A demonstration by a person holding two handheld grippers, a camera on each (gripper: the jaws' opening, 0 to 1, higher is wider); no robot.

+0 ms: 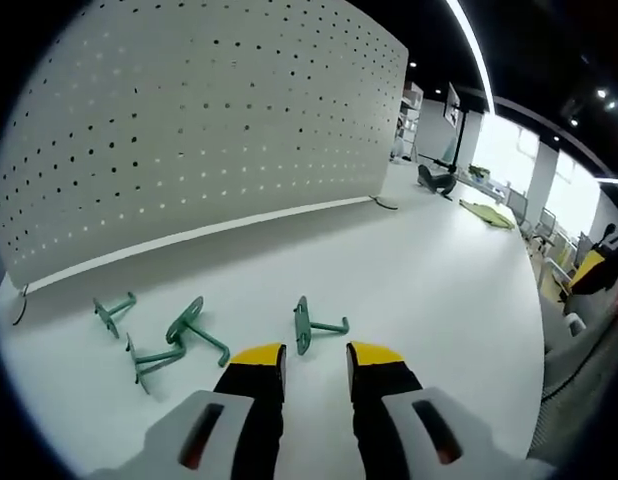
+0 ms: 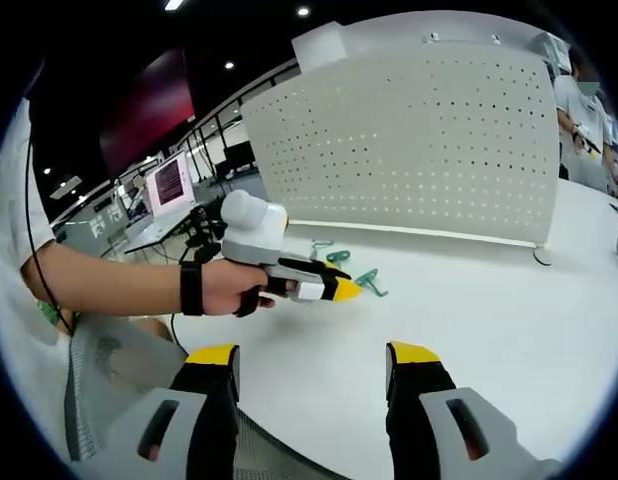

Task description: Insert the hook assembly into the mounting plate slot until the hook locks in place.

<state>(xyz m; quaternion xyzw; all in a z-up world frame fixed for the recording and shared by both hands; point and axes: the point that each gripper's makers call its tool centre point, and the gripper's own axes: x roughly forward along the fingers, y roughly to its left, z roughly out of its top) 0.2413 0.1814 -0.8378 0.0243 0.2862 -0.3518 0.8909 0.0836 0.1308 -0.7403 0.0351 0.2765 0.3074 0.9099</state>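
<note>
Yellow-tipped and standing apart, the jaws of the left gripper (image 1: 316, 358) hold nothing; just past them, at about twelve o'clock, lies the nearest green hook (image 1: 311, 324) on the white table (image 1: 429, 290). Three more hooks (image 1: 159, 335) are scattered out at ten o'clock, and beyond them all the perforated mounting plate (image 1: 199, 130) stands upright across the table's far side. My reading is that the step in hand is the approach to pick up a hook: nothing is gripped and nothing is in the plate yet. The next move calls for bringing the jaws down around the nearest hook's stem and closing squarely, so its foot can later be offered to a slot.

The right gripper (image 2: 314, 365) is also wide open and empty, held well back. Its view adds the person's hand (image 2: 229, 288) carrying the left gripper (image 2: 339, 290) toward the hooks (image 2: 349, 268), plus the plate (image 2: 409, 140) seen whole. The left gripper view gives the hooks' individual poses.
</note>
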